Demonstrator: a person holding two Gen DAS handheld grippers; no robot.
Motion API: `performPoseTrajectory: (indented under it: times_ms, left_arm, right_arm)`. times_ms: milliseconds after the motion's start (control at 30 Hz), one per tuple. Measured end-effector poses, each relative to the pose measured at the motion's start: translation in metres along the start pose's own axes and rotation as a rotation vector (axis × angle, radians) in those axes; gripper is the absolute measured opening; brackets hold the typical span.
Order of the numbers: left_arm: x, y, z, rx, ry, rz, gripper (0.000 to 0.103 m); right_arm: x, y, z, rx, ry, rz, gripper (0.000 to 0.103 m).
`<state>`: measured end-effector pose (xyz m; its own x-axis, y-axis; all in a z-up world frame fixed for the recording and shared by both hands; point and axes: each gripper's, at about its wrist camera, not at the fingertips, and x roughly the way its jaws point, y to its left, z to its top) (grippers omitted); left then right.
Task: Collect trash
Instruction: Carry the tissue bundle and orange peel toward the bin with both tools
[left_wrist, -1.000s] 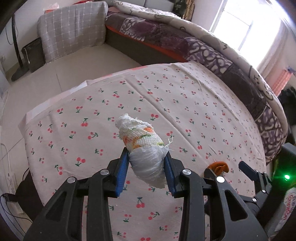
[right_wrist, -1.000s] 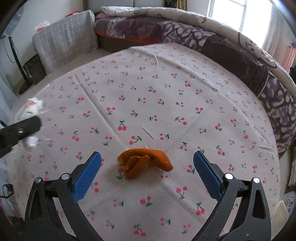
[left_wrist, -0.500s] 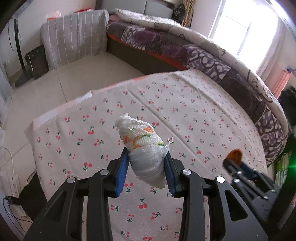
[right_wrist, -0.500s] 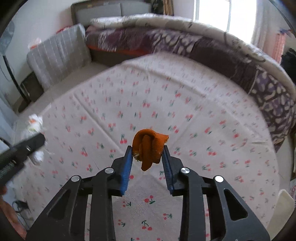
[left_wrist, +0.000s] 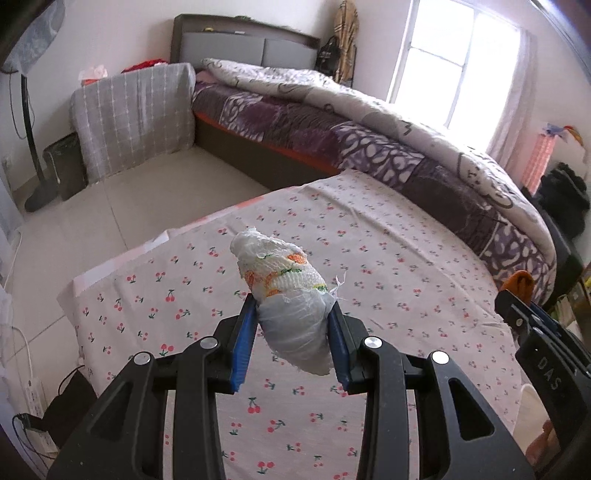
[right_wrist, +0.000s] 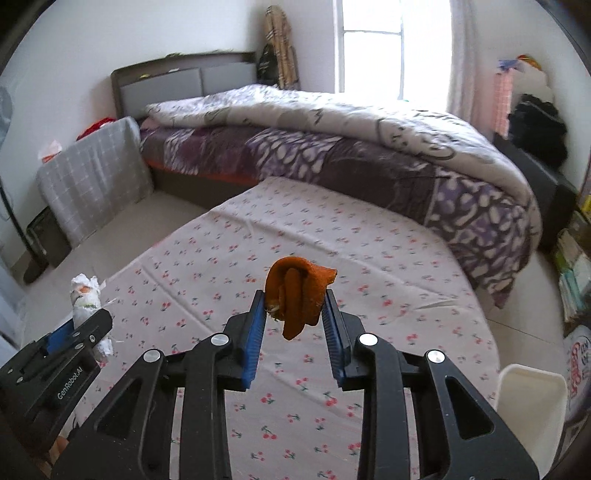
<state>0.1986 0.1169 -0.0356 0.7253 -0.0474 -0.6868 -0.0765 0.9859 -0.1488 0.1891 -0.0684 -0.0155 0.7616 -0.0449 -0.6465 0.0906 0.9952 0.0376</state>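
Both tongs are clamped on trash, held above the table. My left gripper (left_wrist: 293, 334) has its blue pads pressed into a crumpled wad of white tissue (left_wrist: 286, 291), soft and lumpy, printed with orange and green marks; its torn lower end hangs below the pads. My right gripper (right_wrist: 295, 325) pinches a curled strip of orange peel (right_wrist: 297, 291), leathery and folded over itself, with its tail dangling between the ribbed blue pads.

Largest behind them is the bed (right_wrist: 332, 147) with a rumpled pale quilt and a purple patterned cover. Nearer lies the table (right_wrist: 332, 236) under a wrinkled cloth dotted with cherries. A grey checked cushion (left_wrist: 136, 118) leans by the bed. At the right wrist view's lower right, a white plastic bin (right_wrist: 532, 398) is partly cut off, its inside hidden. From the left wrist view, only the peel's tip and my right gripper's edge show.
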Motion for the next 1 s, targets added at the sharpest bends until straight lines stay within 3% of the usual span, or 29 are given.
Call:
performPoseTrajectory:
  times_ms: [1000]
  left_arm:
    - [-0.028, -0.116, -0.032, 0.207, -0.049, -0.108, 0.037]
  right_arm:
    - [-0.040, -0.105, -0.025, 0.148, -0.014, -0.124, 0.029]
